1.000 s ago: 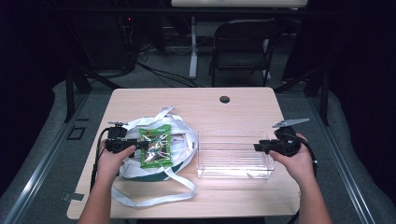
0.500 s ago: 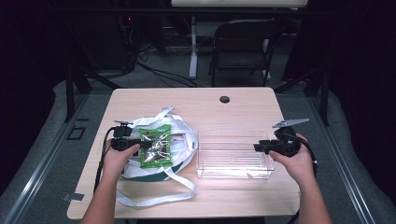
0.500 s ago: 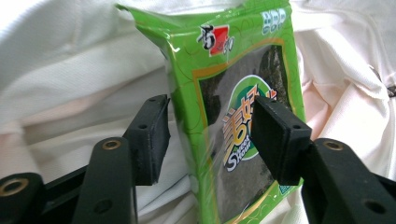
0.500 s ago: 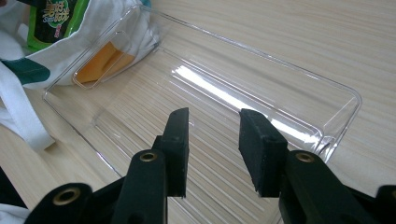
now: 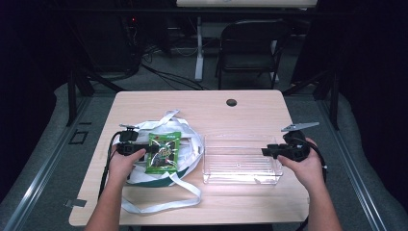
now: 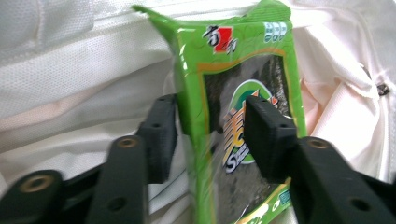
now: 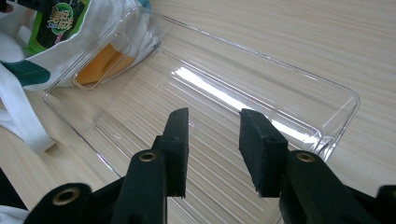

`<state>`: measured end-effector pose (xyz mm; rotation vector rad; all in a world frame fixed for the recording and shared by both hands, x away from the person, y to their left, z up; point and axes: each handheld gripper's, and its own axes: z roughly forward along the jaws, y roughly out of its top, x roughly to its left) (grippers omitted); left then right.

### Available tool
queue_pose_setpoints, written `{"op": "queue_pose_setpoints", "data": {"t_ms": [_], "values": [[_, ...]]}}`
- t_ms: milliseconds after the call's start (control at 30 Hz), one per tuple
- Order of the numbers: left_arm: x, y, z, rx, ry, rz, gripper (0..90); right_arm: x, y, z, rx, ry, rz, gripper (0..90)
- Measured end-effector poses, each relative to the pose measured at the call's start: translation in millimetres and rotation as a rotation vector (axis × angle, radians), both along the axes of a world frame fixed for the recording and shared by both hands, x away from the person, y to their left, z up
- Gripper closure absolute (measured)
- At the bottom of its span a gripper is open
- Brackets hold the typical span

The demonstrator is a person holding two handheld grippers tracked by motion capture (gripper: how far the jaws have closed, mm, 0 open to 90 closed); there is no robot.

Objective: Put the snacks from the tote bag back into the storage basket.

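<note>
Seaweed pack (image 6: 243, 116), green with a dark window, is standing on edge between the jaws of my left gripper (image 6: 210, 130); in the left gripper view the jaws have just been closing and are now flanking it, one pad on the printed face, the other at the back edge. Whether both pads are pressing I cannot tell for certain, but the pack is lifting clear of the white bag (image 6: 70, 79) behind it, so I am reading this as a grip.

In the high view, going near to far: my two forearms are entering from the bottom edge; the bag's straps (image 5: 163, 204) are looping across the near part of the table (image 5: 240, 211); my left gripper (image 5: 144, 149) is pointing right, with the pack (image 5: 163, 151) held over the bag's mouth (image 5: 185, 139). To the right, a clear tray (image 5: 240, 166) is lying just beside the bag, and my right gripper (image 5: 264, 151) is hovering at its right end.

In the right gripper view, my right gripper (image 7: 212, 149) is holding its jaws partly apart over the tray (image 7: 327, 107), with nothing between them. The bag (image 7: 121, 28) is touching the tray's far corner, and the pack (image 7: 56, 23) is showing beyond it.

Farther off, a dark grommet (image 5: 231, 102) is sitting near the table's far edge, and a folding chair (image 5: 250, 48) is standing beyond.
</note>
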<state>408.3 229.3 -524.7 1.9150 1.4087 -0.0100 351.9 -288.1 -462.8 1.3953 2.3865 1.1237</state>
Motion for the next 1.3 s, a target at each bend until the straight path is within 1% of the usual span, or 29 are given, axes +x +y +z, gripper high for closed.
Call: {"op": "queue_pose_setpoints", "data": {"t_ms": [100,133,200,233,300,367,433,500,567,633,667,700,733,767,800,833,867,900,933,1000,1033,1067,1100,1133,1167,1200,1233,1267,1300], "values": [[0.0,0.5,0.4,-0.002,0.0,-0.009,65.2,0.1,-0.3,-0.2,0.002,-0.002,-0.002,63.2],[-0.6,-0.4,0.7,-0.01,0.0,-0.013,67.0,0.2,-0.4,-0.3,0.007,-0.001,0.0,63.2],[-0.8,-0.6,0.9,-0.007,-0.004,-0.018,68.1,0.1,-0.3,-0.3,0.007,0.0,-0.001,63.2],[-1.2,-0.8,1.3,-0.004,-0.009,-0.018,71.2,0.2,-0.3,0.0,-0.005,0.003,0.0,63.2],[-1.5,-0.5,1.8,-0.009,-0.007,-0.023,74.5,0.2,-0.3,0.1,-0.006,0.004,0.0,63.2],[-2.2,0.0,3.5,-0.026,-0.005,-0.045,76.2,0.3,-0.3,0.0,-0.006,0.003,0.0,63.2],[-2.5,-0.6,3.8,-0.028,-0.009,-0.045,79.1,0.3,-0.4,0.0,-0.006,0.002,0.0,63.2],[-1.9,-2.5,3.7,-0.036,-0.004,-0.052,77.8,0.1,-0.3,-0.2,0.001,0.001,-0.005,63.2],[-0.9,-4.3,3.2,-0.044,0.003,-0.046,71.6,0.2,-0.4,-0.3,0.003,0.0,-0.002,63.2],[0.0,-4.8,2.7,-0.044,0.006,-0.052,68.2,0.2,-0.5,-0.3,0.006,0.002,-0.002,63.2],[1.6,-7.3,2.0,-0.03,0.013,-0.051,66.1,0.2,-0.6,-0.1,-0.001,0.002,-0.002,63.2],[1.6,-7.3,2.0,-0.03,0.013,-0.051,63.5,0.2,-0.5,-0.1,-0.005,0.001,-0.003,63.2],[3.6,-10.4,1.0,-0.011,0.024,-0.042,59.0,0.2,-0.4,-0.1,-0.006,0.002,-0.002,63.2],[5.0,-11.8,-0.1,-0.003,0.027,-0.046,54.1,0.3,-0.3,-0.3,-0.005,-0.001,-0.001,63.2],[6.0,-13.4,-1.0,-0.013,0.036,-0.059,52.0,0.2,-0.2,-0.3,-0.005,-0.001,-0.001,63.2],[6.8,-15.9,-2.1,-0.026,0.048,-0.07,51.0,0.1,-0.1,-0.3,-0.005,-0.001,-0.001,63.2],[6.8,-15.9,-2.1,-0.026,0.048,-0.07,48.8,0.1,-0.1,-0.3,-0.001,0.0,0.0,63.2],[7.8,-17.8,-2.9,-0.026,0.06,-0.087,48.8,0.1,-0.1,-0.3,-0.001,0.0,0.0,63.2],[9.5,-21.0,-4.7,-0.015,0.058,-0.09,45.7,0.1,-0.3,-0.1,-0.005,0.001,-0.002,63.2],[11.1,-22.6,-7.4,-0.029,0.072,-0.088,42.6,0.2,-0.3,-0.5,-0.006,-0.001,-0.001,63.2],[12.2,-22.4,-8.7,-0.024,0.079,-0.1,41.5,0.2,-0.3,-0.4,-0.009,-0.001,-0.001,63.2],[12.2,-23.5,-10.0,-0.026,0.08,-0.097,41.2,0.2,-0.4,-0.2,-0.014,0.0,0.0,63.2],[12.2,-23.5,-10.0,-0.026,0.08,-0.097,41.5,0.2,0.0,-0.8,-0.005,-0.001,-0.001,63.2],[11.8,-25.1,-11.2,-0.038,0.086,-0.11,42.9,0.2,0.0,-0.8,-0.005,-0.001,-0.002,63.2],[11.8,-25.1,-11.2,-0.038,0.086,-0.11,44.1,0.2,0.0,-0.8,-0.005,-0.001,-0.002,63.2],[11.3,-24.9,-10.7,-0.031,0.078,-0.119,44.1,0.3,-0.6,-0.2,-0.015,0.0,0.0,63.2],[10.6,-24.9,-9.6,-0.029,0.071,-0.123,46.8,0.2,-0.5,-0.3,-0.013,-0.001,0.0,63.2],[9.0,-24.5,-7.0,-0.042,0.06,-0.128,49.7,0.2,-0.2,-0.7,-0.004,-0.002,-0.002,63.2],[8.2,-23.7,-4.9,-0.045,0.051,-0.143,50.9,0.2,-0.3,-0.6,-0.005,-0.002,-0.002,63.2]]}}
